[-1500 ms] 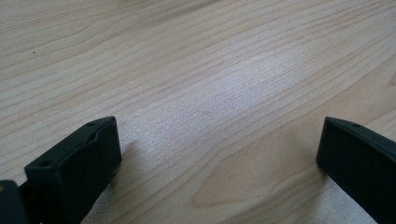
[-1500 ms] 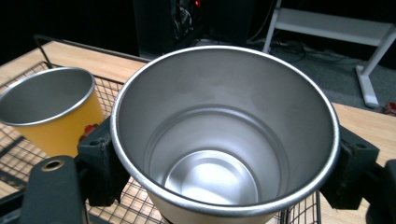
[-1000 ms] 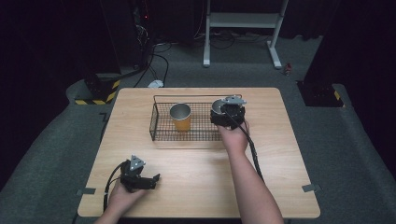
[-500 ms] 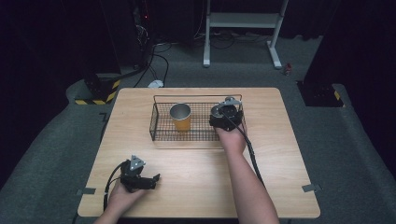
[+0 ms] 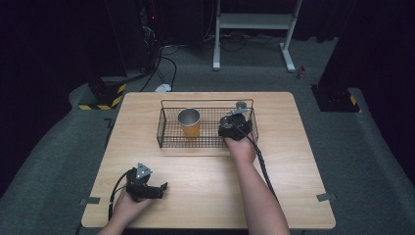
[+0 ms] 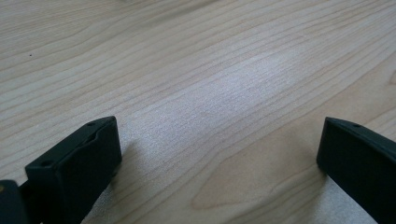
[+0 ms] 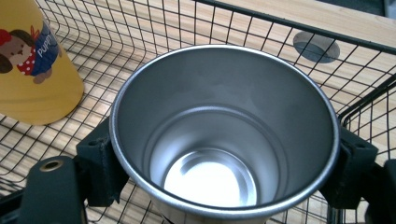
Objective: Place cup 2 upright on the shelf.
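A black wire basket point(image 5: 205, 101) stands at the table's far middle, with a yellow cup point(image 5: 189, 122) upright in its left half. My right gripper point(image 5: 235, 125) is over the basket's right end, shut on a steel cup point(image 7: 224, 140). The steel cup is upright and empty, and the mesh floor shows around it. The jaws clamp its rim from both sides, one finger point(image 7: 100, 163) at its left. The yellow cup point(image 7: 32, 70), printed with a puppy, stands to its left. My left gripper point(image 5: 159, 188) rests open on the near left of the table, with bare wood between its jaws point(image 6: 219, 154).
A small grey disc point(image 5: 241, 105) lies on the wooden table point(image 5: 293, 161) just beyond the basket's far right corner. The basket's wire walls point(image 7: 369, 98) stand close around the steel cup. A cable point(image 5: 262, 166) trails along the right forearm.
My right gripper has shifted slightly left and toward the person with the steel cup, settling lower in the basket's right end. The left gripper has stayed still.
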`<state>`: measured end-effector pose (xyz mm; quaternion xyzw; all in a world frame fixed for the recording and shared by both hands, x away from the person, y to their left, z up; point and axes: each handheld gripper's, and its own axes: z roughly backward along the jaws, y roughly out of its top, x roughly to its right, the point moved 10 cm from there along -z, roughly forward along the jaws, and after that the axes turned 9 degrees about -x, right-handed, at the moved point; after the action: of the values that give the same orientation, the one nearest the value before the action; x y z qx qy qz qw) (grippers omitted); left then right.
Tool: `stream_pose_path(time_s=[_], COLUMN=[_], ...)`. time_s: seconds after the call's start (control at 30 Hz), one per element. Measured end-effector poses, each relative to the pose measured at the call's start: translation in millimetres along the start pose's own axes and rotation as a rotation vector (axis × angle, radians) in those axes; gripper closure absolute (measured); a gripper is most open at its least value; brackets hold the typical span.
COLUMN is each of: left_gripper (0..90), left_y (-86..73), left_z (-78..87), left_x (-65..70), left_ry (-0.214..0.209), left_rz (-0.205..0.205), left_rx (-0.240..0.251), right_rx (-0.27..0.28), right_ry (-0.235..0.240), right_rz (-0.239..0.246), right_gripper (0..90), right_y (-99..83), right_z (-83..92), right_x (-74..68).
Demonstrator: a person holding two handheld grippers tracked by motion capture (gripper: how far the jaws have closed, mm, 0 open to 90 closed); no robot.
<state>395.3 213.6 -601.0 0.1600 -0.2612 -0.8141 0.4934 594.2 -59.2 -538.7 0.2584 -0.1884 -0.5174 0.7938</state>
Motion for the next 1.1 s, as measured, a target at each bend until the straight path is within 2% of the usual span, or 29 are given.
stream_pose_path(time_s=[0.2, 0.5, 0.6, 0.73, 0.97, 1.1], left_gripper=[0.2, 0.2, 0.2, 0.2, 0.2, 0.1], left_y=[0.0, -0.8, -0.8, -0.7, -0.8, -1.0], left_z=[-0.1, 0.5, 0.5, 0.4, 0.5, 0.6], left_x=[0.2, 0.2, 0.0, 0.0, 0.1, 0.2], left_ry=[-0.001, 0.001, 0.002, 0.002, 0.002, 0.004], left_rz=[0.001, 0.003, 0.004, 0.005, 0.005, 0.009], left_rx=[-0.002, 0.001, 0.004, 0.004, 0.002, 0.003], right_rx=[0.006, 0.004, -0.007, -0.020, -0.058, -0.058], right_ry=[-0.010, 0.001, 0.015, 0.019, 0.037, 0.042], right_rz=[0.016, -0.006, -0.022, -0.007, -0.008, -0.009], right_gripper=[18.4, 18.4, 18.3, 18.3, 18.1, 17.3], right_y=[4.7, 9.4, 7.6, 6.0, 1.6, 0.5], right_z=[-1.8, -5.5, -6.2, -5.6, -3.2, -1.7], right_x=[1.8, 2.4, 2.0, 1.8, 2.2, 2.7])
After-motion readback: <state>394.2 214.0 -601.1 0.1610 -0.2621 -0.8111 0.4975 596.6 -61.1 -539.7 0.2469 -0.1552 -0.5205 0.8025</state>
